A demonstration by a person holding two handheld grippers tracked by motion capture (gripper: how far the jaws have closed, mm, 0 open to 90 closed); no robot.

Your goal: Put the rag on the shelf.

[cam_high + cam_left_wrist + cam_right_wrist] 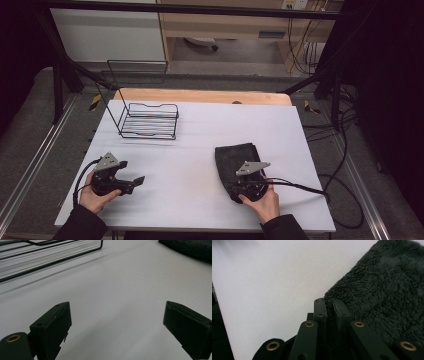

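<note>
A dark fleecy towel (234, 156) lies folded on the white table top (190, 150), right of centre. My right gripper (243, 186) sits at the towel's near edge, held by a hand from below. In the right gripper view its jaws (329, 306) are shut on the edge of the towel (382, 290), with pile pinched between the pads. My left gripper (134, 184) rests at the near left of the table, open. In the left gripper view its jaws (117, 325) stand wide apart over bare table, with a corner of the towel (190, 248) far off at the upper right.
A black wire rack (150, 120) stands at the back left of the table, its bars (50, 255) visible ahead of the left gripper. Cables trail from the right gripper off the table's right side (320, 190). A wooden board edge (200, 95) runs behind the white sheet.
</note>
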